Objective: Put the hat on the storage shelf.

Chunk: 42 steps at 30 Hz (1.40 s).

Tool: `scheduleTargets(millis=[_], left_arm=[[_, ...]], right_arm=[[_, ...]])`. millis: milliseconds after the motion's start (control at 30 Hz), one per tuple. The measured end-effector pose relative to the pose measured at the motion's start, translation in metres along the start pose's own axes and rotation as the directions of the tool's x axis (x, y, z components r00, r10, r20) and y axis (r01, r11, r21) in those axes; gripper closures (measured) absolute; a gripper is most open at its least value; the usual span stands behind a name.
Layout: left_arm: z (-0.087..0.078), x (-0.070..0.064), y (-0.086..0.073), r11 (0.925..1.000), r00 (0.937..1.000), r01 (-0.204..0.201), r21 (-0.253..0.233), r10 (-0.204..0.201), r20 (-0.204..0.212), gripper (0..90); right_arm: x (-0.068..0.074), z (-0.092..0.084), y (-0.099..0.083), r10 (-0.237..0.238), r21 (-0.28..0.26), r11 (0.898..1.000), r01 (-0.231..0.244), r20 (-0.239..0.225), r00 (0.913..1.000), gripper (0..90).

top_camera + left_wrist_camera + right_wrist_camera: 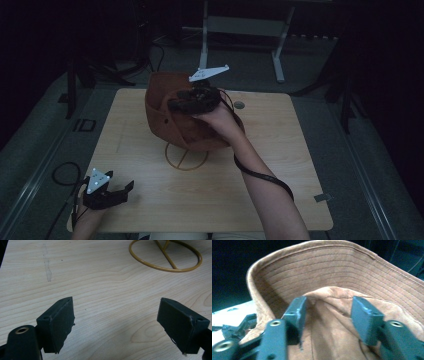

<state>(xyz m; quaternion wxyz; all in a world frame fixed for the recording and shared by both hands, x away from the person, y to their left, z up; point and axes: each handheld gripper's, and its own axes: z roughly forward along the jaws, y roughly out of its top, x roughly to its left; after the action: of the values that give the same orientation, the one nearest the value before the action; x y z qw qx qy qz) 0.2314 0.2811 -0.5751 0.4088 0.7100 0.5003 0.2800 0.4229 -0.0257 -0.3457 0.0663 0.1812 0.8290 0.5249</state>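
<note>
The right gripper (pixel 325 315) is found at the brown hat (pixel 332 277). Its two black jaws are set apart, with a soft fold of the hat's top lying between them. The pads are not seen pressing on the cloth, so the hat is judged to be let go, not pinched. The jaws are likely kept just at the fold so the hat can be left sitting where it is — up on the gold wire stand (pixel 186 156).

In the high view the right gripper (pixel 195 100) is held over the top of the hat (pixel 170 117), and the hat is seen near the middle of the wooden table (pixel 280 150), with the stand's round ring showing under it. The hat seems to be propped on the stand so it keeps its shape.

The hat is made of soft brown cloth, a bit fuzzy like suede. Rows of stitching are sewn round the wide brim, and the brim is turned up behind the jaws. The top is dented and creased.

The left gripper (pixel 116 322) is kept well apart from the hat, at the near left corner of the table (pixel 100 277). Its jaws are spread wide and nothing is held between them — it is likely parked there to stay out of the way.
</note>
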Motion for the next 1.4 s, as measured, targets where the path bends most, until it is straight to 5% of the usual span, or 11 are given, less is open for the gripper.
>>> scheduleTargets(millis=[133,300,600,767,1400], left_arm=[[0.000,-0.001,-0.001,1.0000,1.0000,-0.002,0.000,0.002,-0.003,15.2],[0.001,0.000,-0.001,1.0000,1.0000,0.007,0.001,-0.007,-0.005,15.2],[0.002,-0.001,-0.001,0.9999,1.0000,0.001,0.011,-0.001,-0.009,15.2],[0.003,-0.002,-0.001,0.9999,0.9999,0.000,0.014,0.000,-0.012,15.2],[0.003,-0.002,-0.003,0.9998,0.9999,-0.001,0.022,0.001,-0.015,15.2]], right_arm=[[0.007,0.000,0.000,-0.035,0.020,0.999,0.034,0.021,0.9992,26.0],[0.012,-0.013,0.003,-0.062,0.007,0.998,0.062,0.022,0.9978,18.3],[0.001,-0.053,-0.009,-0.079,-0.092,0.992,0.087,0.089,0.9929,13.9],[-0.006,-0.069,-0.023,-0.096,-0.053,0.993,0.104,0.139,0.9856,14.2],[-0.035,-0.125,-0.096,-0.003,-0.026,1.000,0.010,0.233,0.9726,14.3]])
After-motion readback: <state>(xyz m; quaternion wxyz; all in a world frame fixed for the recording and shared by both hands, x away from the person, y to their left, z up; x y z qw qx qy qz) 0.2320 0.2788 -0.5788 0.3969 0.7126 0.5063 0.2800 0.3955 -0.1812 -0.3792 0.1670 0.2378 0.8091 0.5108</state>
